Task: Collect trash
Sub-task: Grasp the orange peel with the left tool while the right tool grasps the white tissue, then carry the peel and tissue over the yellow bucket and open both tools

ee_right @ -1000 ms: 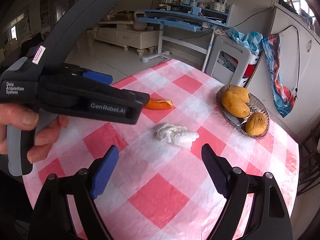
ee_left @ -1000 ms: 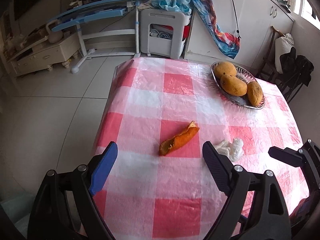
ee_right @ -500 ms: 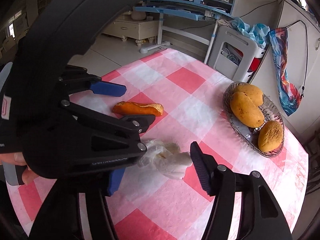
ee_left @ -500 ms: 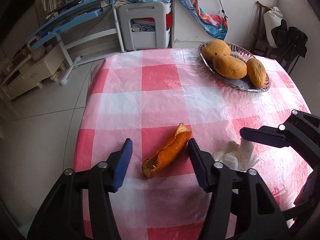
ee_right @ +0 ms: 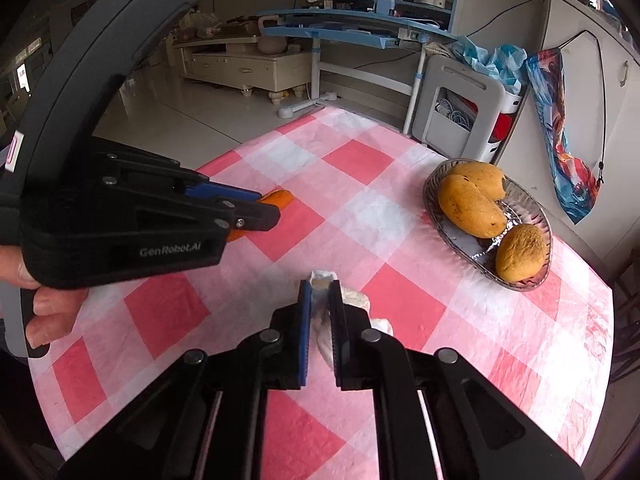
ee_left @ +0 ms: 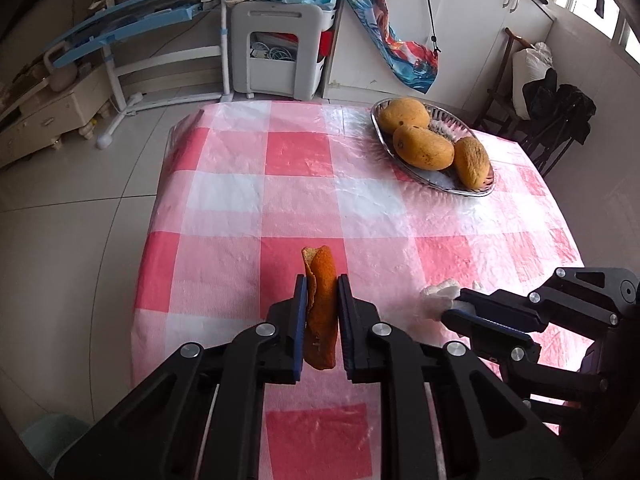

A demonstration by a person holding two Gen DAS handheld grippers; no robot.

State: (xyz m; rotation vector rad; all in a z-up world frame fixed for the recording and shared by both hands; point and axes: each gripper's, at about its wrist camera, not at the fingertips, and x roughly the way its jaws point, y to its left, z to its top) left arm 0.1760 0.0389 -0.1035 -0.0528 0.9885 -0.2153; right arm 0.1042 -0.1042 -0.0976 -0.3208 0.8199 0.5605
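While the left gripper pinches the orange peel tight between its fingers near the table's near edge, the right gripper is clamped on the crumpled white tissue beside it; a bowl of mangoes sits toward the far corner.

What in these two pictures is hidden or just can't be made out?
- Where the trash goes: no bin shows clearly in either view.
- Orange peel: in the right view the left claw covers all but its tip.
- White tissue: the right claw hides its middle; in the left view only a scrap shows.
- Whether either piece has left the table: unclear.
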